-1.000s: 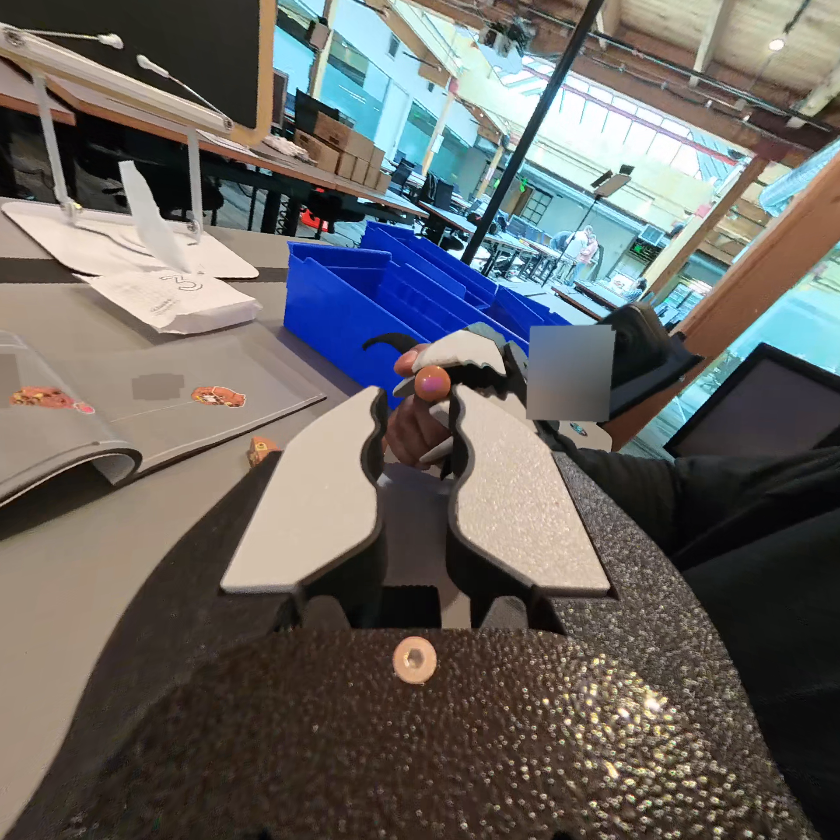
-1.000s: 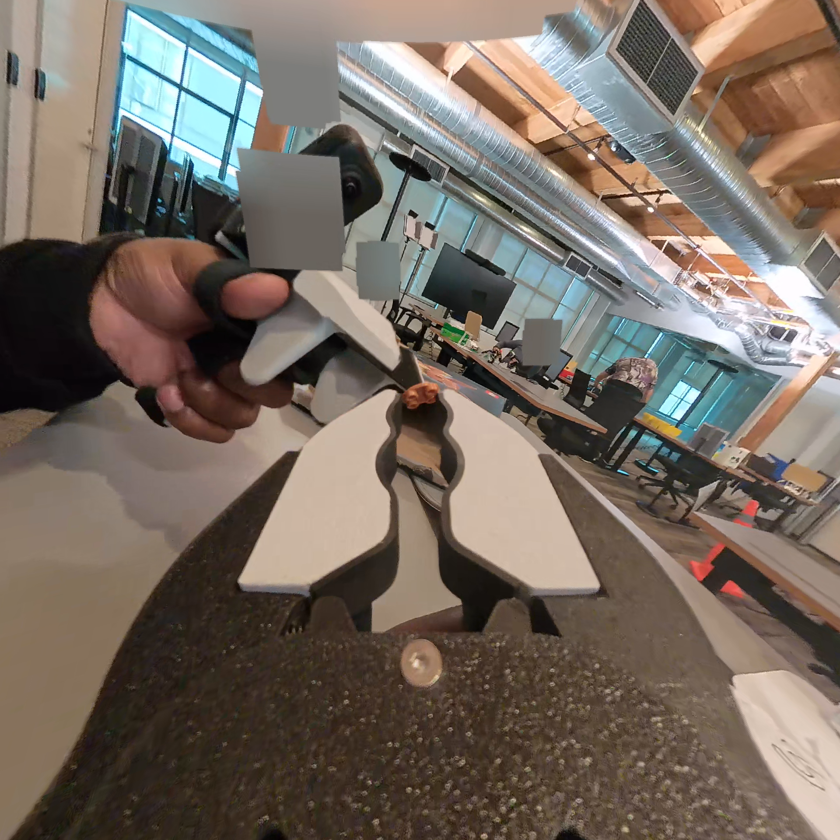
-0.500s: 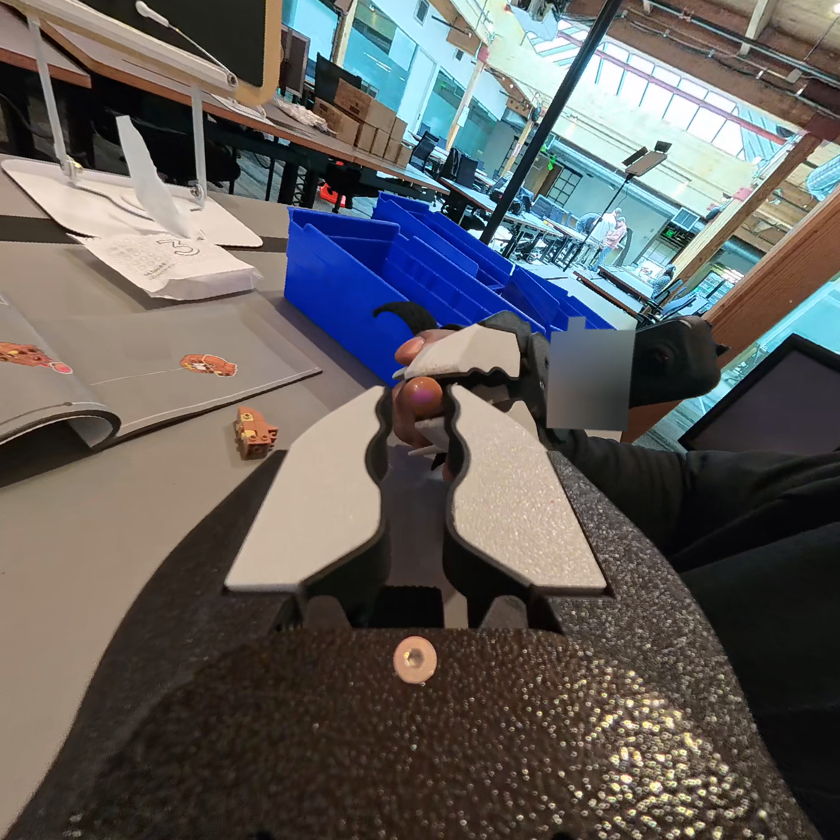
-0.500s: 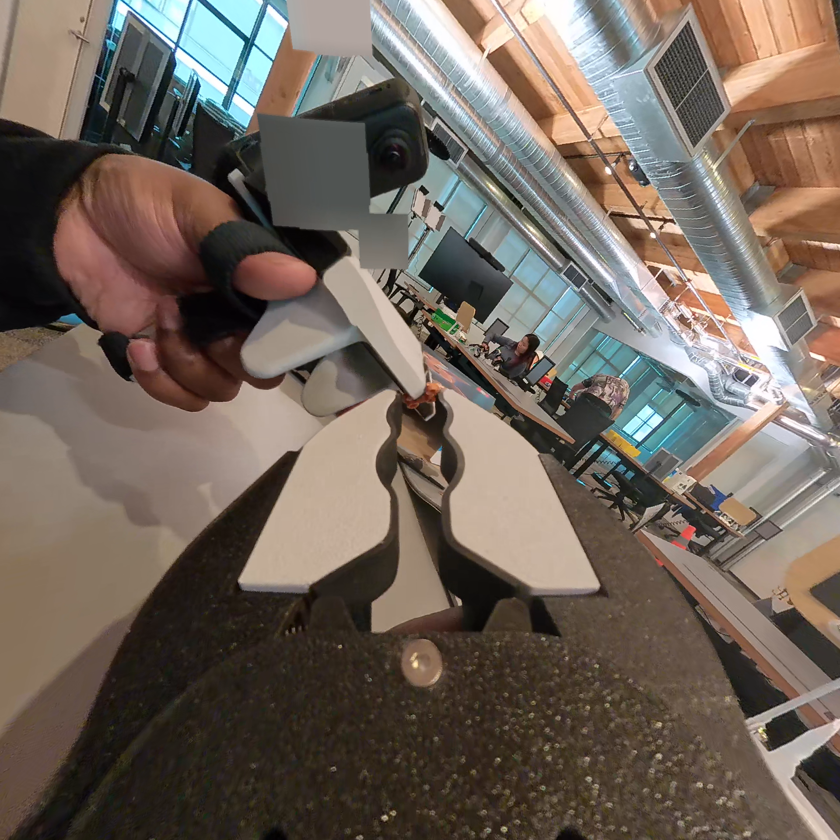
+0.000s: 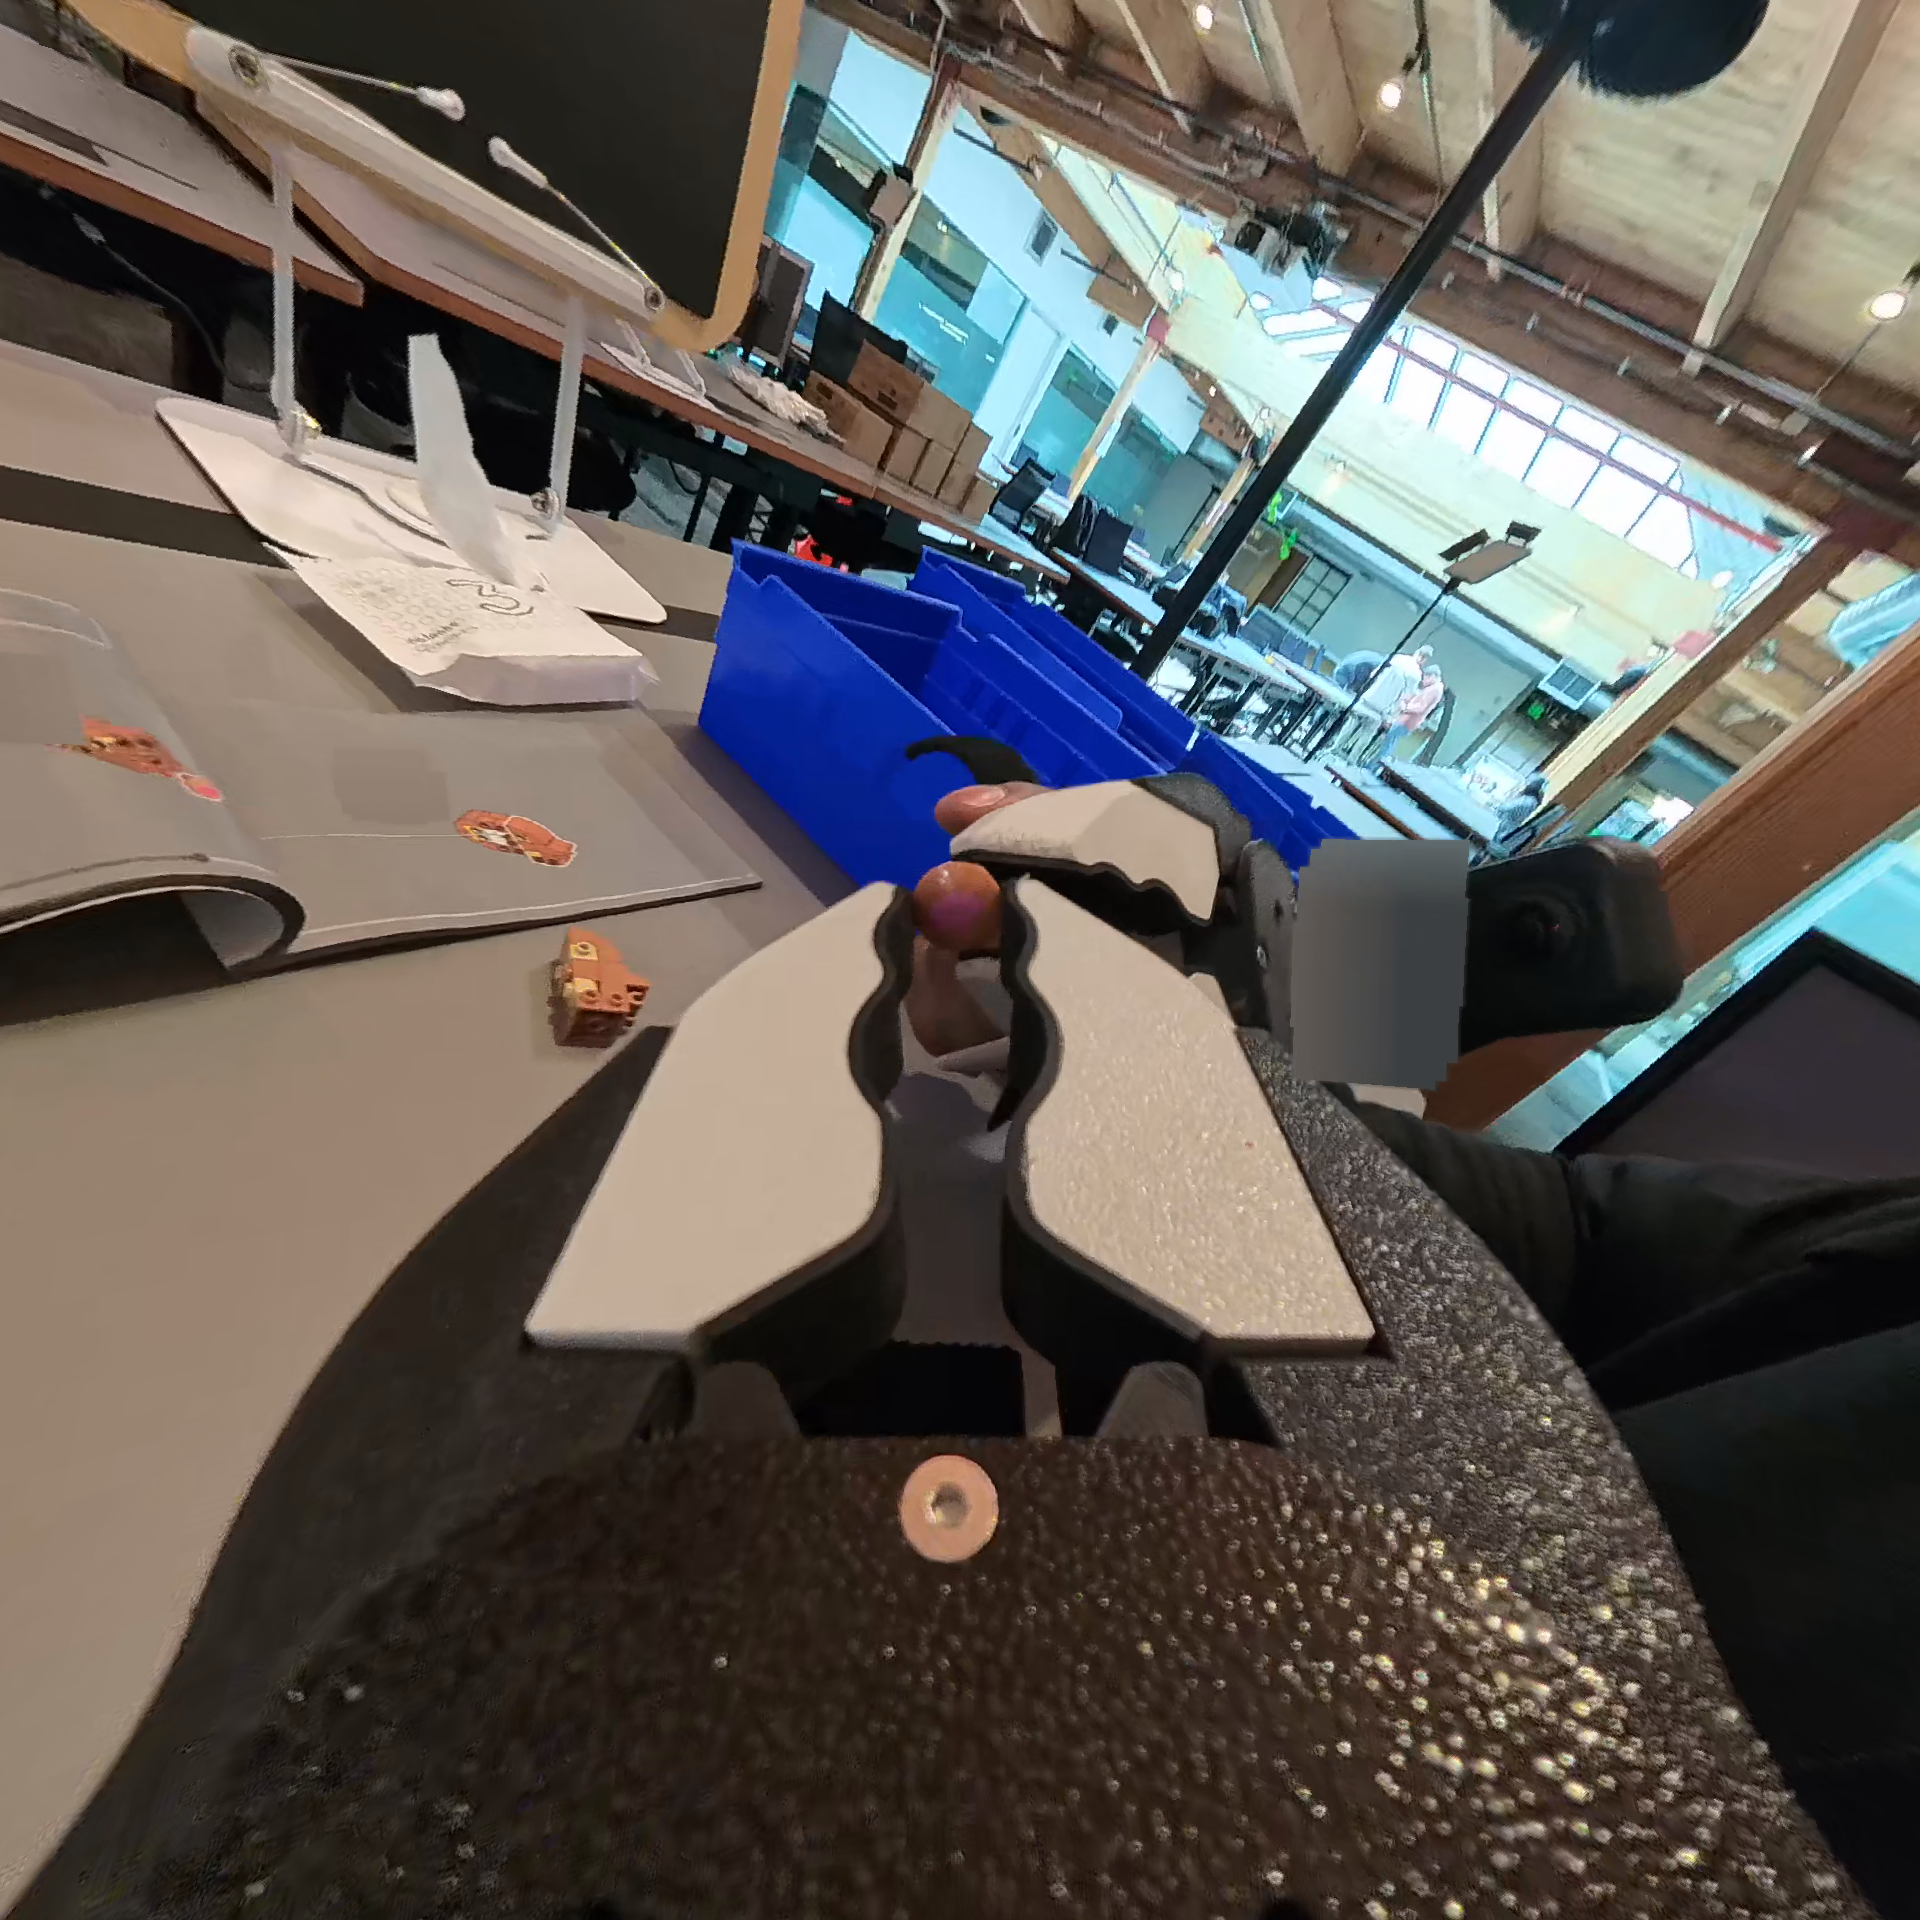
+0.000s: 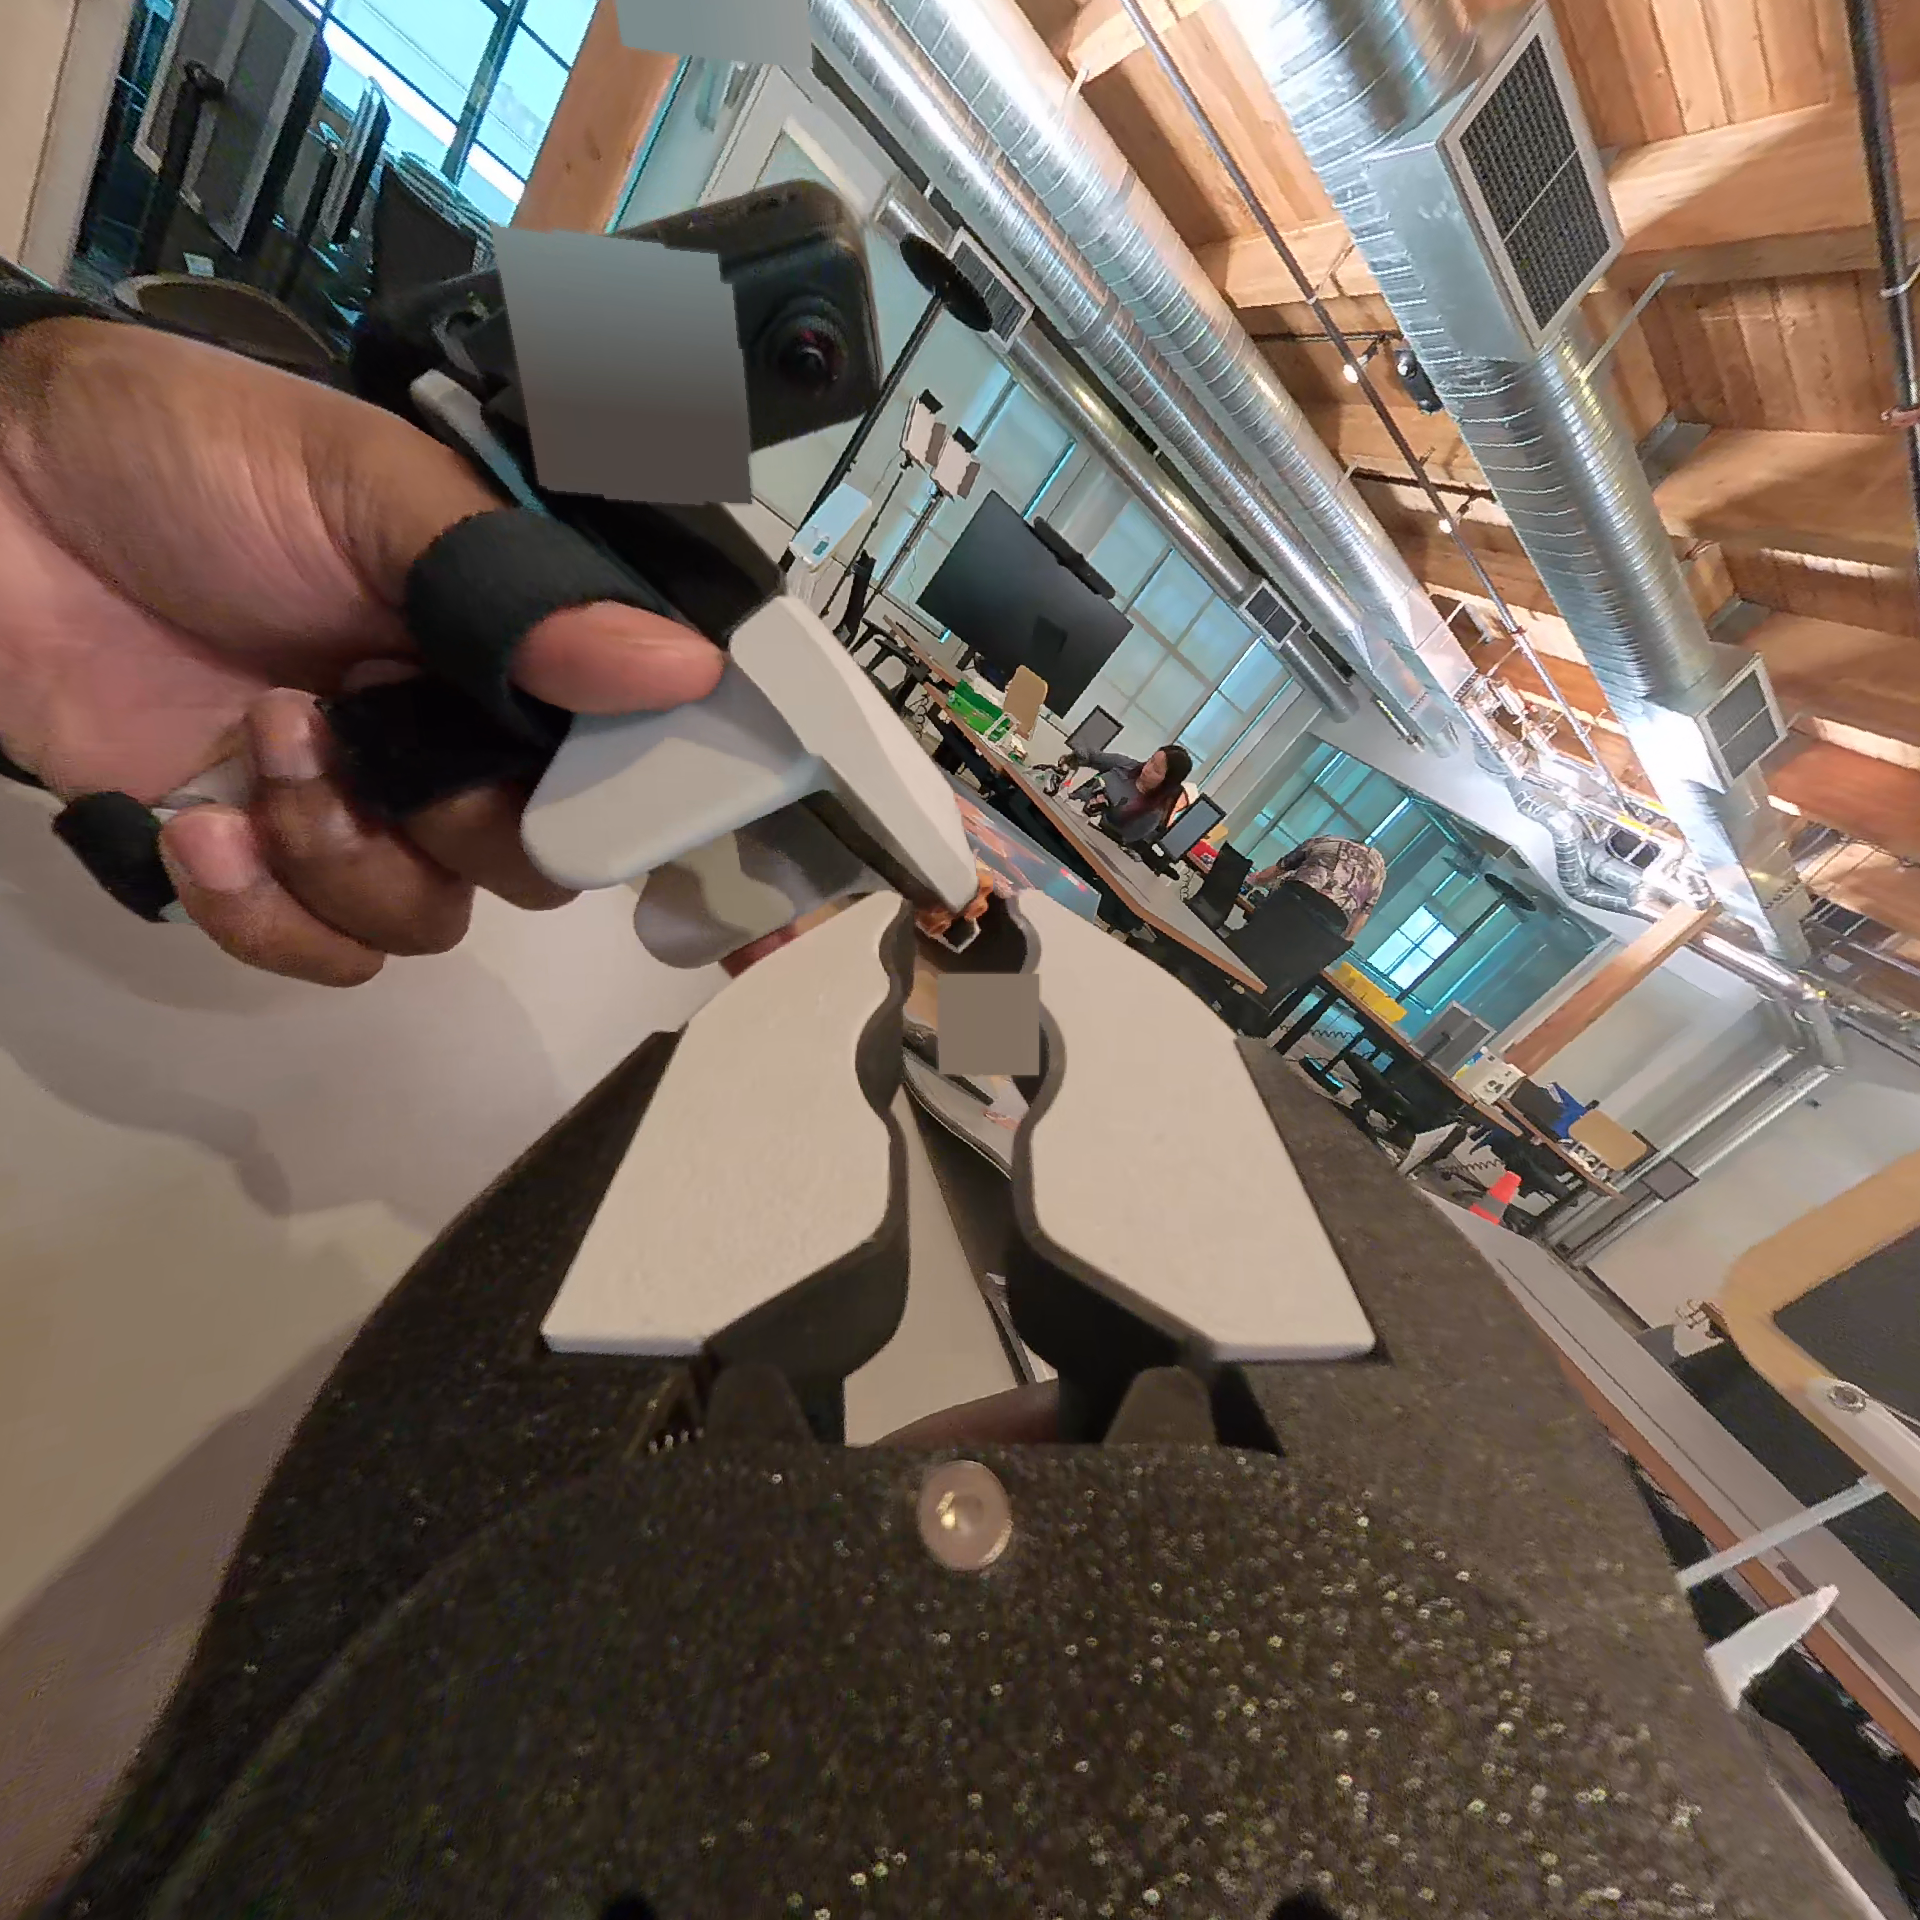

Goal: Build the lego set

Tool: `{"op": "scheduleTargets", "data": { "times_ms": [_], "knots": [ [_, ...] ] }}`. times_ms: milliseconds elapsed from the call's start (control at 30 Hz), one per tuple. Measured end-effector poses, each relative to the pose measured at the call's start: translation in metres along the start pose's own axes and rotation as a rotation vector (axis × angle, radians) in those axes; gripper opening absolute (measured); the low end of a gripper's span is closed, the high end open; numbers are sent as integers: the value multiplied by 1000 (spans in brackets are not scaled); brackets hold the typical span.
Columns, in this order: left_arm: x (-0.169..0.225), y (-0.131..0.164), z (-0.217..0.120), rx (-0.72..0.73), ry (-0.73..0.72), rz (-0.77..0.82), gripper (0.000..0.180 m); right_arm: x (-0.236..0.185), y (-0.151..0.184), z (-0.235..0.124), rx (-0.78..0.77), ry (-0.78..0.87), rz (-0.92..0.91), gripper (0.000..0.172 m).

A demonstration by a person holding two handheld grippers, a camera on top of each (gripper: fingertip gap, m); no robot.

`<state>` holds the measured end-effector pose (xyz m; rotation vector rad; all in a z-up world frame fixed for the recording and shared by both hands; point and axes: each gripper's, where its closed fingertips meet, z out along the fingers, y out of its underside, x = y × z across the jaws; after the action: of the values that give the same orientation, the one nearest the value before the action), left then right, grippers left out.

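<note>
Gripping a brown ball (image 5: 956, 906), left tongs (image 5: 954, 914), printed white bag (image 5: 488, 634) beyond

The left gripper (image 5: 956, 914) is pinching a small orange-brown rounded piece (image 5: 956, 910) between its fingertips, both pads pressing on it; the right gripper (image 6: 961, 930) is meeting it tip to tip, seemingly clamping the same piece from the other side, though blur is hiding that contact; the left hand (image 6: 260, 665) is wrapping its handle, finger through a black strap; the right hand (image 5: 940, 997) is showing behind the jaws, in a dark sleeve (image 5: 1662, 1247).
</note>
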<state>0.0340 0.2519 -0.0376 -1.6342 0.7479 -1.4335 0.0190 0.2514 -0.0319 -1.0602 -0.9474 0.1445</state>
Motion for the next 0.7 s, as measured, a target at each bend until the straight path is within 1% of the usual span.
{"op": "scheduleTargets", "data": {
  "times_ms": [133,267,300,567,700],
  "knots": [
    [4,3,0,11,26,-55,15,-4,2,1,-13,-2,-5,12],
    [3,5,0,0,33,-58,16,-6,4,0,-23,-18,26,10],
    [3,5,0,-1,32,-53,16,-7,5,-1,-27,-25,47,5],
    [1,9,1,-36,13,31,16,-8,7,-2,-37,-77,239,5],
    [0,7,1,-33,8,86,17,-9,6,-2,-30,-119,419,4]
  ]
}}
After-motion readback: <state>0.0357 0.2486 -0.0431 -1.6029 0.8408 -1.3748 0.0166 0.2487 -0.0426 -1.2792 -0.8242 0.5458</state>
